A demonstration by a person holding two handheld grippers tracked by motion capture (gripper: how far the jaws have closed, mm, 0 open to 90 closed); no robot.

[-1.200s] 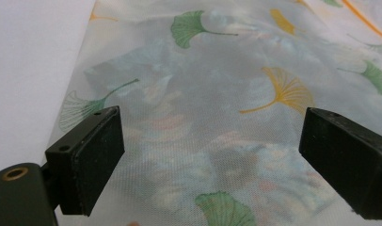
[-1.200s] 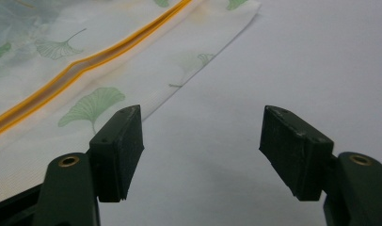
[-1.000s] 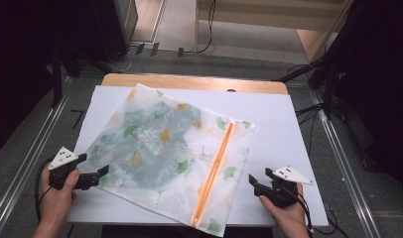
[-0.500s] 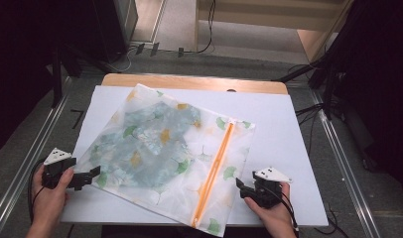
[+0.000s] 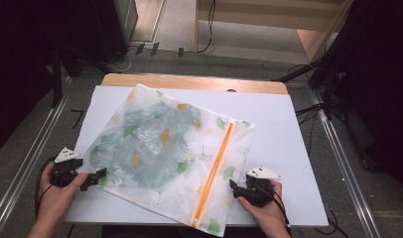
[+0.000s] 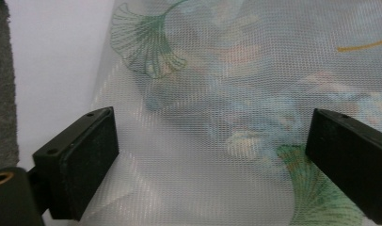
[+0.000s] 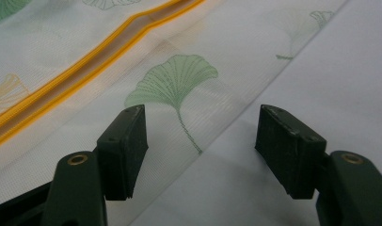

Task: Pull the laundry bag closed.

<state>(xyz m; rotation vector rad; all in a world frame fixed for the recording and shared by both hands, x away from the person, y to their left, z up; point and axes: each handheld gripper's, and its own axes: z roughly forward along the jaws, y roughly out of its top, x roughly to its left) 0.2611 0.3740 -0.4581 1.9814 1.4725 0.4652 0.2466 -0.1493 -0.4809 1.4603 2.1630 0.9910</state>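
A white mesh laundry bag [image 5: 165, 148] printed with ginkgo leaves lies flat on the table, with blue-green clothing showing through it. Its orange zipper [image 5: 215, 168] runs along its right side. My left gripper [image 5: 101, 176] is at the bag's lower left edge. In the left gripper view, my left gripper [image 6: 208, 155] stands open with its jaws wide over the mesh [image 6: 226, 70]. My right gripper [image 5: 233, 187] is at the bag's lower right edge. In the right gripper view, my right gripper [image 7: 201, 146] is open, astride the bag's edge [image 7: 179, 80], and the zipper [image 7: 85, 61] lies beyond.
A white sheet [image 5: 289, 139] covers the wooden table, with bare white surface right of the bag [image 7: 330, 70]. Metal rails run along both sides of the table, and cables lie on the grey floor behind it.
My right gripper has moved left, up to the bag's lower right edge. The left gripper has barely shifted, and the bag lies as before.
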